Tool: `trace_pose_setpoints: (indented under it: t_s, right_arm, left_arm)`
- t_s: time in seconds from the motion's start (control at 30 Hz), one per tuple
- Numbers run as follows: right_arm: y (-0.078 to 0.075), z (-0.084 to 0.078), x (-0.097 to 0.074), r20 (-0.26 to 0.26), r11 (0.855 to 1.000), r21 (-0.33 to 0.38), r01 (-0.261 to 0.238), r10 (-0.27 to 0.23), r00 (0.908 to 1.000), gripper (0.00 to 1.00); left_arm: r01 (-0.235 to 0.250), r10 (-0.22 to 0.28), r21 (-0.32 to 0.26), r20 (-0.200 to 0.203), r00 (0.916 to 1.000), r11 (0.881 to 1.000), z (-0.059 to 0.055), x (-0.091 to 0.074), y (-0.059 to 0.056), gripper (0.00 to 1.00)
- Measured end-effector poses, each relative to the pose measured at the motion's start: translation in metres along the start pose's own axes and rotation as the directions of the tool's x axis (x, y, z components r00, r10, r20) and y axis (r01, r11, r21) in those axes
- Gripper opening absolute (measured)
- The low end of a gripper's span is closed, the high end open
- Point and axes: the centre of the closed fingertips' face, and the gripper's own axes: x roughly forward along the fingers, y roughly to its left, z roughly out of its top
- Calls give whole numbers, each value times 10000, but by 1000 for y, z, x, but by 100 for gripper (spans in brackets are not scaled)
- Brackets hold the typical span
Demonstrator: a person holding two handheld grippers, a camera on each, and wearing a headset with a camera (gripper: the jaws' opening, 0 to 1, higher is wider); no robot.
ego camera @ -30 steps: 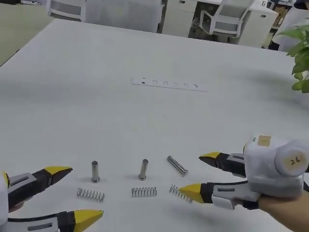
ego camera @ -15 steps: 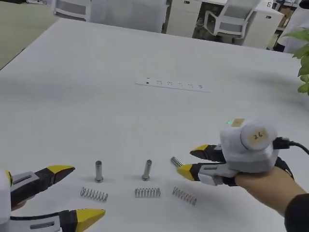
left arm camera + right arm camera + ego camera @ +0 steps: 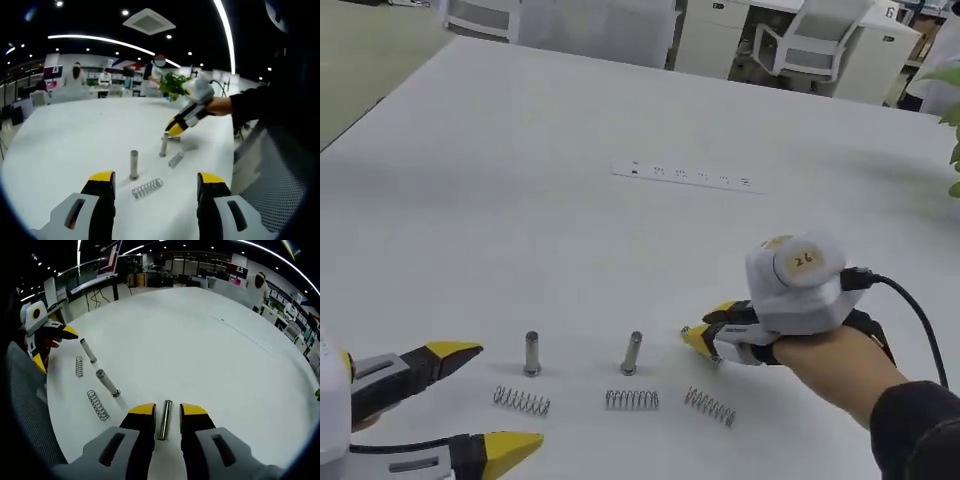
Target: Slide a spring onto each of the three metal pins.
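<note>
looking down in the head view, my left gripper sits near left, jaws wide apart, empty. left pin and middle pin stand upright; left spring, middle spring and right spring lie just nearer. left gripper view: left spring lies ahead. right gripper view: my right gripper straddles the lying third pin, jaws narrowly apart.

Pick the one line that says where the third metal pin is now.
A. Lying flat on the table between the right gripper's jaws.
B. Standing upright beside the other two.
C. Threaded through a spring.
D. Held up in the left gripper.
A: the right gripper view shows the third metal pin lying flat on the table between the jaws of the right gripper, a sliver of gap on each side.
</note>
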Motion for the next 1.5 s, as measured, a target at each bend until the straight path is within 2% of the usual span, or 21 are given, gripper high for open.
trace_pose_setpoints:
  t_s: [0.5, 0.7, 1.13, 1.5]
  right_arm:
    - [1, -4, 14, -882, 10000, -11, -80, 78, 9961, 8]
    - [2, -11, 19, -1212, 10000, -14, -83, 80, 9926, 6]
    - [2, -11, 16, -1305, 9985, 537, 33, 37, 9914, 5]
    - [6, 2, -11, -828, 9969, 769, 153, -89, 9965, 5]
  left_arm:
    - [-24, 24, -80, -10, 10000, 10000, -2, -1, 1, 61]
    - [-37, 37, -105, -25, 10000, 9999, -3, -3, 1, 60]
    - [-85, 85, -74, 31, 10000, 9999, -1, -6, 3, 59]
    - [-75, 75, -63, 97, 9999, 10000, 0, -5, 2, 59]
